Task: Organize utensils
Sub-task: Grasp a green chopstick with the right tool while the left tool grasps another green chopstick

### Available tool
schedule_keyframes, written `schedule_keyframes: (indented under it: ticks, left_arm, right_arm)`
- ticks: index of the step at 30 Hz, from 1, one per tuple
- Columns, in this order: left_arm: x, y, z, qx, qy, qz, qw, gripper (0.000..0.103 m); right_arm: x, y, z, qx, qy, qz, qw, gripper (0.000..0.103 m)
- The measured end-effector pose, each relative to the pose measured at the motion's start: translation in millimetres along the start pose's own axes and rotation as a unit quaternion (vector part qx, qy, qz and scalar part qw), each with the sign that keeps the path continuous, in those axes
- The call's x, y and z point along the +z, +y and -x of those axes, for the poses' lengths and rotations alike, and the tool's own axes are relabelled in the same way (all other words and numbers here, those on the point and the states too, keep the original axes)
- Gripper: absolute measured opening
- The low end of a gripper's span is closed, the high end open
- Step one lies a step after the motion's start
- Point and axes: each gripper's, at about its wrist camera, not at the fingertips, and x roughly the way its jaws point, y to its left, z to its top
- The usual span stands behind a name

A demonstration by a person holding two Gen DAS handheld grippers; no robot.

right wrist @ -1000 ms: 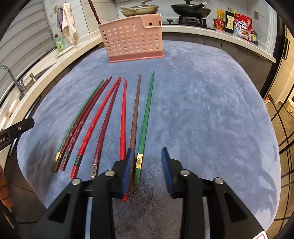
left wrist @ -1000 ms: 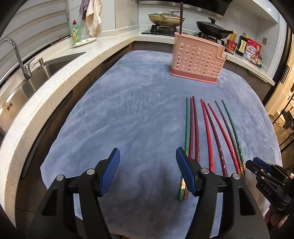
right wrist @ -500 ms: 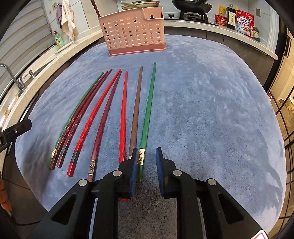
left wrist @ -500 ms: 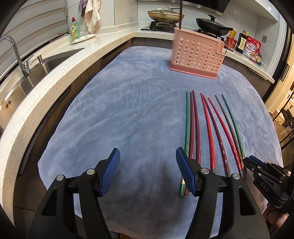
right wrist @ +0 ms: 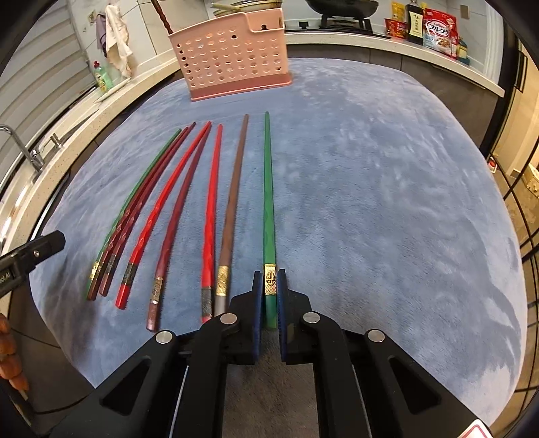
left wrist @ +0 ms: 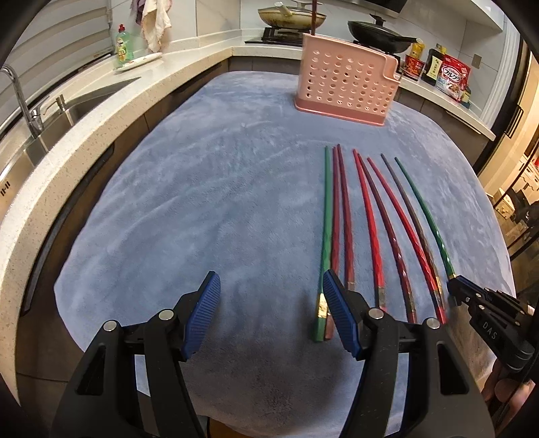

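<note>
While eight chopsticks lie flat, one stands in basket.

Hidden ends, cropped edges

The right gripper is covering the butt of the green chopstick between its blue pads; whether it is lifting off the grey cloth is not clear. The left gripper is masking two chopstick ends. The pink holder is hiding the foot of the dark chopstick, whose top is running off the frame.

Even indoor light, soft shadows under the tools, heavy fisheye bending, dark vignetted corners, slight blur
</note>
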Motion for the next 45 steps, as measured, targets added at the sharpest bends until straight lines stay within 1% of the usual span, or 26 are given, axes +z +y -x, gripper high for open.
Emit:
schedule_keyframes:
  ticks: [4, 12, 14, 21, 32, 36, 37, 39, 40, 41, 42, 43, 44, 45]
  left_arm:
    - [-6, -7, -7, -0.012, 0.015, -0.002, 0.9998, 0.060]
    - [-15, -9, -25, 0.001, 0.038, -0.010, 0.9992, 0.060]
    - [-16, -8, -26, 0.000, 0.042, -0.009, 0.9991, 0.060]
    - [-17, -6, -30, 0.011, 0.039, -0.011, 0.9991, 0.062]
    - [-17, -7, -34, 0.010, 0.043, -0.009, 0.9990, 0.061]
    - [-20, -15, -37, 0.031, 0.038, -0.030, 0.9983, 0.061]
    - [-20, -15, -37, 0.032, 0.037, -0.029, 0.9984, 0.060]
    - [-19, -14, -36, 0.028, 0.038, -0.028, 0.9985, 0.057]
    - [-19, -14, -35, 0.027, 0.037, -0.029, 0.9986, 0.050]
    - [-19, -13, -35, 0.026, 0.036, -0.030, 0.9986, 0.041]
    - [-18, -13, -33, 0.023, 0.035, -0.031, 0.9986, 0.036]
    - [-18, -13, -33, 0.020, 0.036, -0.032, 0.9987, 0.024]
    - [-17, -12, -32, 0.015, 0.038, -0.031, 0.9987, 0.016]
    - [-16, -11, -31, 0.009, 0.039, -0.029, 0.9988, 0.013]
  right_arm:
    - [-7, -5, 3, 0.001, 0.004, -0.005, 1.000, 0.007]
    - [-10, -6, 4, 0.002, 0.006, -0.007, 1.000, 0.007]
    - [-10, -6, 4, 0.001, 0.006, -0.006, 1.000, 0.007]
    - [-10, -6, 3, 0.001, 0.006, -0.006, 1.000, 0.007]
    - [-10, -6, 2, 0.002, 0.006, -0.007, 1.000, 0.007]
    - [-11, -7, 2, 0.002, 0.006, -0.007, 1.000, 0.007]
    - [-11, -7, 2, 0.002, 0.006, -0.007, 1.000, 0.007]
    - [-10, -7, 2, 0.003, 0.006, -0.008, 1.000, 0.007]
    - [-10, -7, 2, 0.003, 0.006, -0.008, 1.000, 0.007]
    - [-10, -6, 2, 0.003, 0.006, -0.007, 1.000, 0.007]
    - [-10, -7, 2, 0.004, 0.006, -0.008, 1.000, 0.007]
    - [-9, -7, 2, 0.005, 0.006, -0.008, 1.000, 0.007]
    - [-9, -8, 3, 0.006, 0.005, -0.009, 1.000, 0.007]
    - [-10, -8, 3, 0.007, 0.005, -0.009, 1.000, 0.007]
